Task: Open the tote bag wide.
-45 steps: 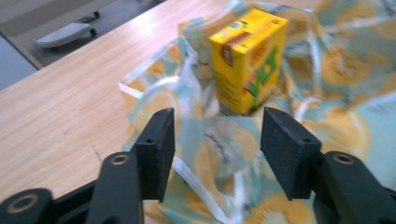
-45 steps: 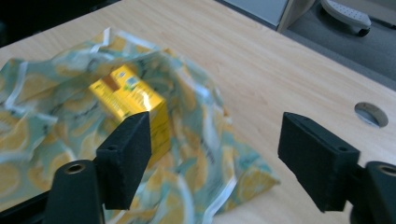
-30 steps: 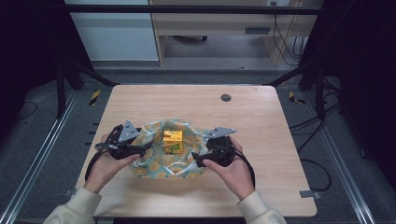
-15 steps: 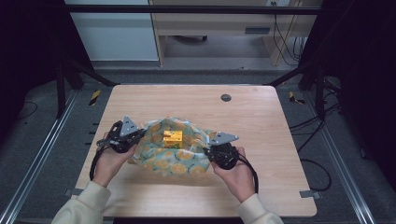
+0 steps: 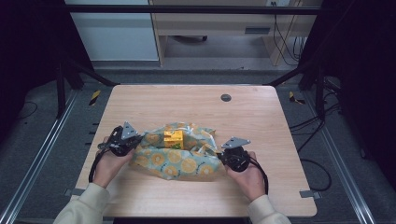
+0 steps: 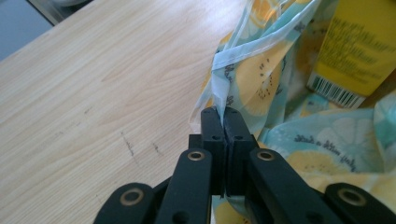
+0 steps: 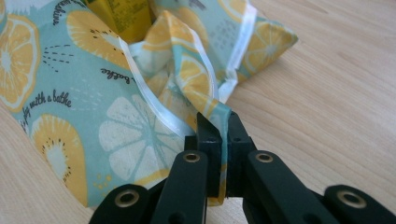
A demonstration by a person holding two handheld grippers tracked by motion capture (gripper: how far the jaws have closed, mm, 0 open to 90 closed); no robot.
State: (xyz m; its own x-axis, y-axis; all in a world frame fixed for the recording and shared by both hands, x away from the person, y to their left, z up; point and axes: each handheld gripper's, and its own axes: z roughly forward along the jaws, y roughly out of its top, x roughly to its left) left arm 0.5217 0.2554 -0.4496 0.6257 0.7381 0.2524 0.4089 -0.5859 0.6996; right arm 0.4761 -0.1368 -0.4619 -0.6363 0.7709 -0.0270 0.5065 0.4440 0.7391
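Lemon-print cloth (image 5: 180, 161) lies mid-bench (image 5: 261, 116), loosely bunched around a yellow carton (image 5: 173, 138); left tongs (image 6: 224, 122) and right tongs (image 7: 218, 125) each pinch a hem. Wrapping looks barely begun, the carton uncovered.

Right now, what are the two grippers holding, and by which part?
Both hold the printed cloth: the left gripper pinches its hemmed edge, and the right gripper pinches a hemmed fold at the opposite side.

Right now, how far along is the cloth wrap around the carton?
Done: the yellow carton sits on the citrus-print cloth, which is bunched up around it. In hand: the left gripper and right gripper each pinch a cloth edge at opposite sides. Left: the carton top is uncovered, so folding over or tying remains, probably.
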